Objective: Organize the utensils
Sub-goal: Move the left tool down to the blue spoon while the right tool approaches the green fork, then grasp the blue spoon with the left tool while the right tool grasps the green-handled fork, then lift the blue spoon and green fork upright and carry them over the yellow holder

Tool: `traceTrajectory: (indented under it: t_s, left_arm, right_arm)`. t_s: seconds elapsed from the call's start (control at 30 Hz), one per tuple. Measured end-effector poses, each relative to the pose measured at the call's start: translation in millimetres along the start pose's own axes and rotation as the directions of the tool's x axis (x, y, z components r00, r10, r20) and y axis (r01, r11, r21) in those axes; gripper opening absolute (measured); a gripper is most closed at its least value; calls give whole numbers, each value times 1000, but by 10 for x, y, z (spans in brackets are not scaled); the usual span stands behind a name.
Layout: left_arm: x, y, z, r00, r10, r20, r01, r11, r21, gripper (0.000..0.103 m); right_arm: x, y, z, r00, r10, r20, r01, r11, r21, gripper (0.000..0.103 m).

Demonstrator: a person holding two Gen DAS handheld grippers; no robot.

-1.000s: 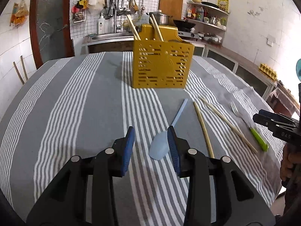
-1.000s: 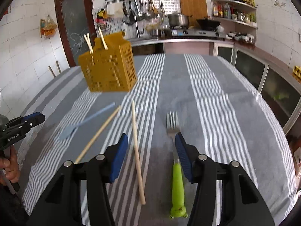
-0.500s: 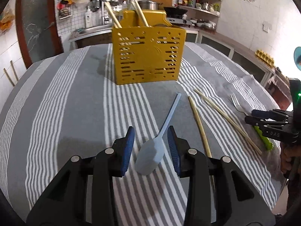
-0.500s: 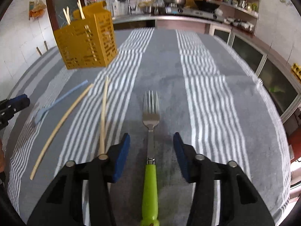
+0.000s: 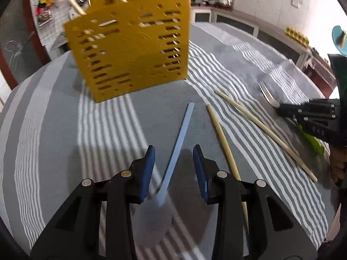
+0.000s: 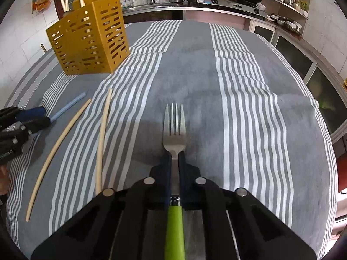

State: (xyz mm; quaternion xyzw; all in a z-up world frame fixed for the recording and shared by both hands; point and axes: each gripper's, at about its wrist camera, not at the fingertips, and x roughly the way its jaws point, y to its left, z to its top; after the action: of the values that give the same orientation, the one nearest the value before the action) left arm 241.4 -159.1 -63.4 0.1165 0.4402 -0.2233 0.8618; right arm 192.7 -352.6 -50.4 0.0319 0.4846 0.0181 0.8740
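A striped cloth (image 6: 249, 69) is covering the table. The yellow caddy (image 5: 130, 43) is standing ahead of the left gripper (image 5: 174, 160), whose jaws are spread wide on either side of the blue spatula (image 5: 177, 143). The right gripper (image 6: 174, 158) is clamping the fork (image 6: 174, 127) by its neck, two loose chopsticks (image 6: 102, 138) lying to its left.
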Motion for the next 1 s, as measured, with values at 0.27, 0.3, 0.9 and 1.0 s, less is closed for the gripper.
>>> traceTrajectory:
  t_s: [0.27,0.3,0.9,1.0]
  left_arm:
    - [341,-144,268,996,20,-82,-14,998,66,36]
    - [371,-144,291,996,20,-88,-14,998,66,34]
    - [11,21,492,999,18,47,-18,1000,1,5]
    - [-105,81,491,995,33,91,-33,999,-7,5]
  right_arm:
    - [144,-14,221,1000,11,3,-11,1000,-3,7]
    - [153,-16,237,1000,12,3,-12,1000,-2,7]
    - [-9,-57,357,994,61,95,-66,996,53,6]
    - [-120,-69,366,984,78,159,-90,993,74,6]
